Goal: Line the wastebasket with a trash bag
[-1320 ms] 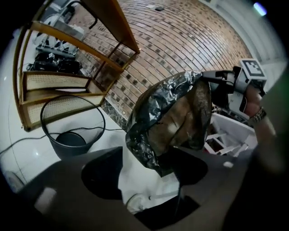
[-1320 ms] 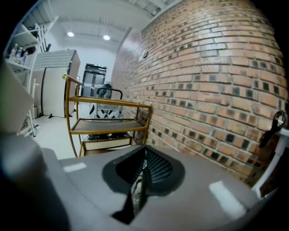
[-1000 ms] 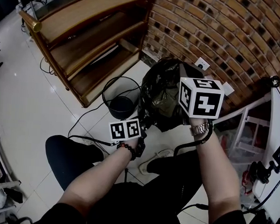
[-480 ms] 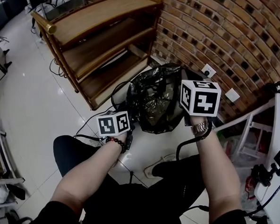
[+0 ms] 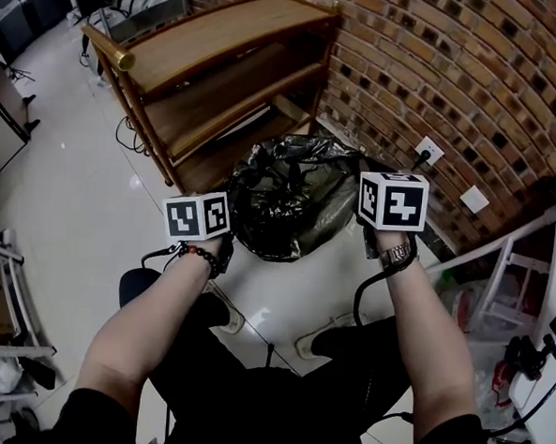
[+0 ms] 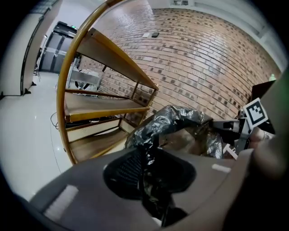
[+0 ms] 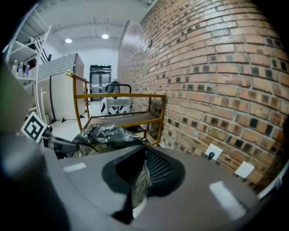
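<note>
The fingers [image 6: 123, 168] of the left gripper [image 6: 145, 176] stand narrow and pinch a crumpled fold of the black trash bag [image 5: 289, 200]. The fingers [image 7: 158, 168] of the right gripper [image 7: 139, 182] are closed tight on a thin edge of the same film.

In the head view the bag is stretched between the two grippers, its mouth partly open, near the wooden shelf [image 5: 222, 63] and the brick wall [image 5: 475, 78]. We do not see the wastebasket; it may stand under the bag.

We judge that the step in hand is the spreading of the bag's mouth. The next move calls for pulling the two edges further apart, lowering the bag into the basket and folding the rim over its edge, without letting the thin film slip or tear.

We can read no brand or writing; the cubes [image 5: 392, 201] carry only black-and-white square patterns.
</note>
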The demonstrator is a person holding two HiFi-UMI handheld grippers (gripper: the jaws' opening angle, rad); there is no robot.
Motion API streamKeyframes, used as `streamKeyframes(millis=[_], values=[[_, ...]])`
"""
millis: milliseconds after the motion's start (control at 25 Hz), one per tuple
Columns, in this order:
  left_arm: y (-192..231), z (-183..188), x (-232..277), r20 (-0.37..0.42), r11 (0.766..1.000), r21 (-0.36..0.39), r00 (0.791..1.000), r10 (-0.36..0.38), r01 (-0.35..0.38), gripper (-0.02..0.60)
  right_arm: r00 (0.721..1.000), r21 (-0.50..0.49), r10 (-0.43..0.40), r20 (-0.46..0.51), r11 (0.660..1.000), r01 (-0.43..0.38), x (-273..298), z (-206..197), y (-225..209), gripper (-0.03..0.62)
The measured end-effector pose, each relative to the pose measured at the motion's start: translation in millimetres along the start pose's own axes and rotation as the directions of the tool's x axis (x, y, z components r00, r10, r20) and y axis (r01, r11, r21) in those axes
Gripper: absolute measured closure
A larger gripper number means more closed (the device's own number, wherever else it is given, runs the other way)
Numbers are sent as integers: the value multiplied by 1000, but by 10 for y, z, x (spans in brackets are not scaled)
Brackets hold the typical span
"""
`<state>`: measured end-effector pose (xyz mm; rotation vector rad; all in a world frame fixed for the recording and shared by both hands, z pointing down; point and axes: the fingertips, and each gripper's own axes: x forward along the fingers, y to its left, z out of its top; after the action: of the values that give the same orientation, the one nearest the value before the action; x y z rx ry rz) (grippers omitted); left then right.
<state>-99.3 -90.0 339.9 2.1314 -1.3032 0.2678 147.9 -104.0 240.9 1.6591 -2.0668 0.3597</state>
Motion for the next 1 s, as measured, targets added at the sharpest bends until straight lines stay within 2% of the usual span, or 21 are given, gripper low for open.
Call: streamKeyframes(millis=[280,600,800,1000], values=[[259,64,184,-78,994,100,996,44,-36,512,999,18,26,-42,1000,-25,343,-316,22,592],[445,94,520,-141,984,175,988,64,-39,511,996,1,68,-56,998,-68,708,-532,70,592],[569,105,719,-183,977,211,980,71,-32,509,992,20,69,-103,998,-67,920,-672,43,592],[821,133,895,-215,963,264,969,122,-63,506,987,24,86,-136,996,-83,1147,-739,57,592]])
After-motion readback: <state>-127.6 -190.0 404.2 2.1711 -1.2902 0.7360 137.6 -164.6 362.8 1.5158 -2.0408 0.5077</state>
